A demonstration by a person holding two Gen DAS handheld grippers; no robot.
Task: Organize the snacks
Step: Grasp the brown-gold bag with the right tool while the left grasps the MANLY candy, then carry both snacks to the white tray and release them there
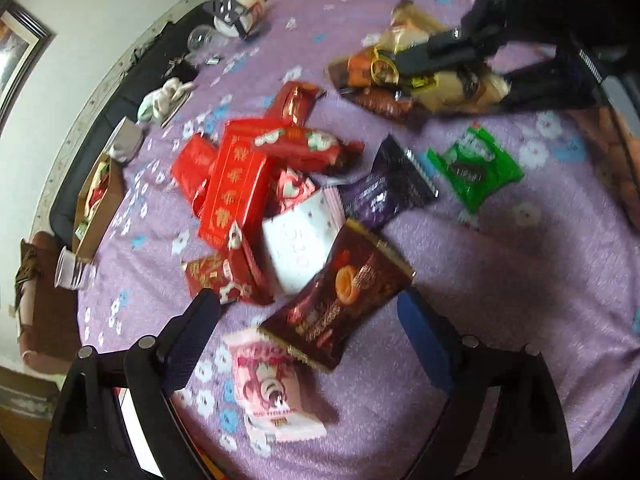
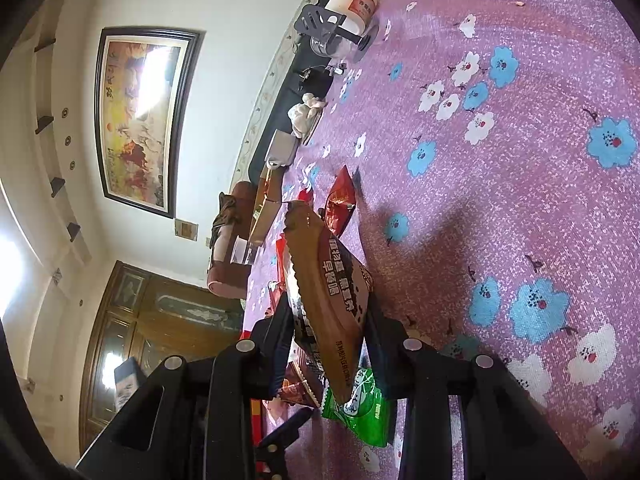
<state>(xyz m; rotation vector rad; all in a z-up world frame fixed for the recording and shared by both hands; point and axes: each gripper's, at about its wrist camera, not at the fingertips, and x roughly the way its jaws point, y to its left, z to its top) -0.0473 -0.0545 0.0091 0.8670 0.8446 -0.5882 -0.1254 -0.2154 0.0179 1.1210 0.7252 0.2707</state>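
Left claw [image 1: 308,328] stood wide open above the counter [image 1: 500,280], a dark red snack packet [image 1: 340,300] lying between its fingers, no pad touching it. Pink packet [image 1: 276,392] lay just beside it, nearer the camera. Behind: red boxes [image 1: 236,188] piled up, then purple packet [image 1: 384,184] and green packet [image 1: 476,168]. Right claw [image 2: 330,320] was clamped on a brown snack packet [image 2: 324,280], lifted off the cloth.

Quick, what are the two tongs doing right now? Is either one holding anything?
Left tongs: open, holding nothing, with a dark red snack packet lying between the fingers.
Right tongs: closed on a brown snack packet.
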